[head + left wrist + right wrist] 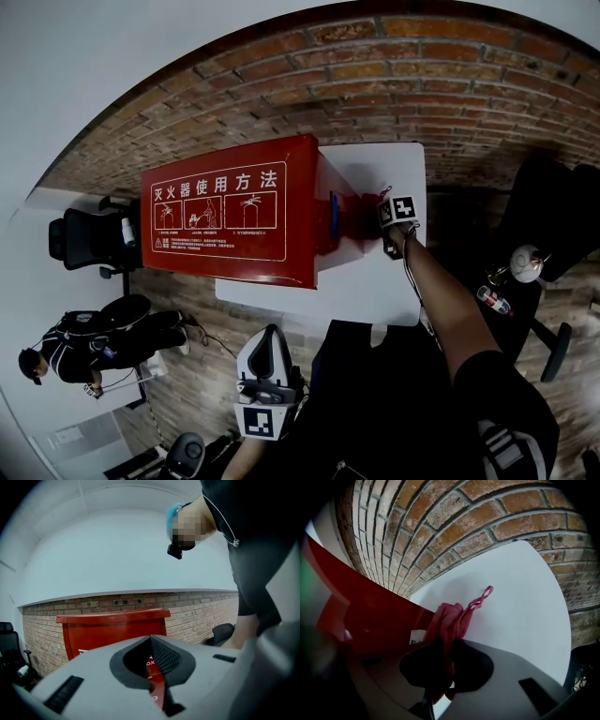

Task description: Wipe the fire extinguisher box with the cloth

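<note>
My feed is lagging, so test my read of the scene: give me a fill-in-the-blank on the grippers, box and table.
1. The right gripper is shut on the ____.
2. The fire extinguisher box is coloured ____.
3. The box stands on a ____ table.
4. Behind the table runs a ____ wall.
Missing words: cloth; red; white; brick.

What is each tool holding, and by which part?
Right tool: the pink cloth, pinched at a bunched fold, its loop end free. Left tool: nothing, jaws together.
</note>
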A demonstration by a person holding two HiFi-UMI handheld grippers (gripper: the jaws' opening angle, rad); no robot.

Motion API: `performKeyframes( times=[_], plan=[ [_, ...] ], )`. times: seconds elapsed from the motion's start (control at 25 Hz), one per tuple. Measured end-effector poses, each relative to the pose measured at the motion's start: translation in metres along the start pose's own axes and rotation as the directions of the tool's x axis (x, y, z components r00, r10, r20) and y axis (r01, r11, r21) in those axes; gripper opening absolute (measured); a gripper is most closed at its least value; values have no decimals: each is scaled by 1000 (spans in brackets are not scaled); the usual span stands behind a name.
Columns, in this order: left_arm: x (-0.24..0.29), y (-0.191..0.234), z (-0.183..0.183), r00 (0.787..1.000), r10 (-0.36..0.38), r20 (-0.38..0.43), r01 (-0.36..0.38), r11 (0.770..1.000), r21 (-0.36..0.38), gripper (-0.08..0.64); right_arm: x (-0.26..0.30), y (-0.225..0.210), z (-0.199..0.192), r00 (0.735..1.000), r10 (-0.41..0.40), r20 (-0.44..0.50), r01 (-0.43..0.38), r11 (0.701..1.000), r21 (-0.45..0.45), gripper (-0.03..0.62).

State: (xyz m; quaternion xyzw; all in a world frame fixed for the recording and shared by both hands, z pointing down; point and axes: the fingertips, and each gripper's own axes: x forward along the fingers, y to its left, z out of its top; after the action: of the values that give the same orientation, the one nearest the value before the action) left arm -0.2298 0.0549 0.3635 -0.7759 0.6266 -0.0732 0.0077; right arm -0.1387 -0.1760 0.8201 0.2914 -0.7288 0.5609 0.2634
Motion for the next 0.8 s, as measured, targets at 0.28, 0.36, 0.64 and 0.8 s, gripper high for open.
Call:
performKeyframes(
  times=[0.28, 0.36, 0.64, 0.8],
  plan=[
    [-2, -2, -3, 1000, 3, -9, -3, 1000, -5, 38, 5, 0, -5, 1000, -9, -17, 9, 1000, -10, 67],
    [-2, -2, -3, 1000, 4, -8, -4, 1000, -6, 38, 6, 1, -6, 1000, -6, -18, 6, 1000, -13, 67],
    [-3, -7, -2, 1000, 5, -1, -5, 1000, -9, 38, 6, -3, -9, 1000, -27, -9, 27, 999, -30, 67],
    [-4, -10, -2, 1000, 3, 1, -3, 1000, -11, 38, 4, -2, -17, 1000, -23, -14, 22, 999, -28, 67]
  ],
)
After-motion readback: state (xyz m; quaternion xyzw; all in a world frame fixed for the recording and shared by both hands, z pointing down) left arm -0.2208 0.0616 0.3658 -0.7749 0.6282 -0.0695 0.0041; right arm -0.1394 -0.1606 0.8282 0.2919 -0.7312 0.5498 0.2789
